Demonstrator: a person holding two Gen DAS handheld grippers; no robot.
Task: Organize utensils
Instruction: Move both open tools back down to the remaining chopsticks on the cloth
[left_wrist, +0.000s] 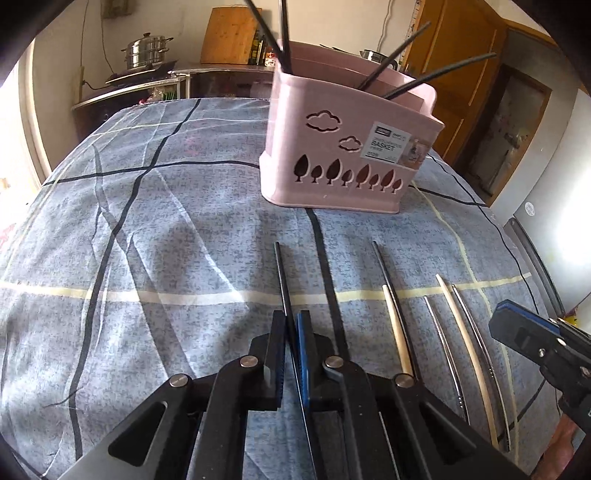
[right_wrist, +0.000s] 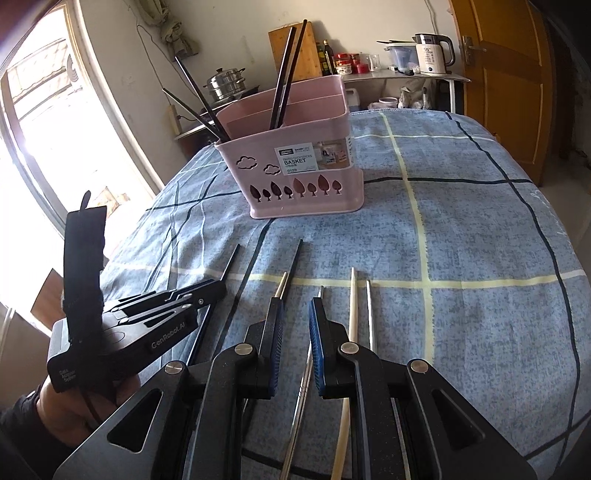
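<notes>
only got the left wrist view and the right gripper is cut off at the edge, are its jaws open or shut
Observer: Open. In the right wrist view the right gripper has its jaws apart, with nothing pressed between the pads.
Operator: ok is anything lined up under it
Observer: Yes. A metal chopstick lies on the cloth in the gap between the jaws, its tip showing just past them.
</notes>
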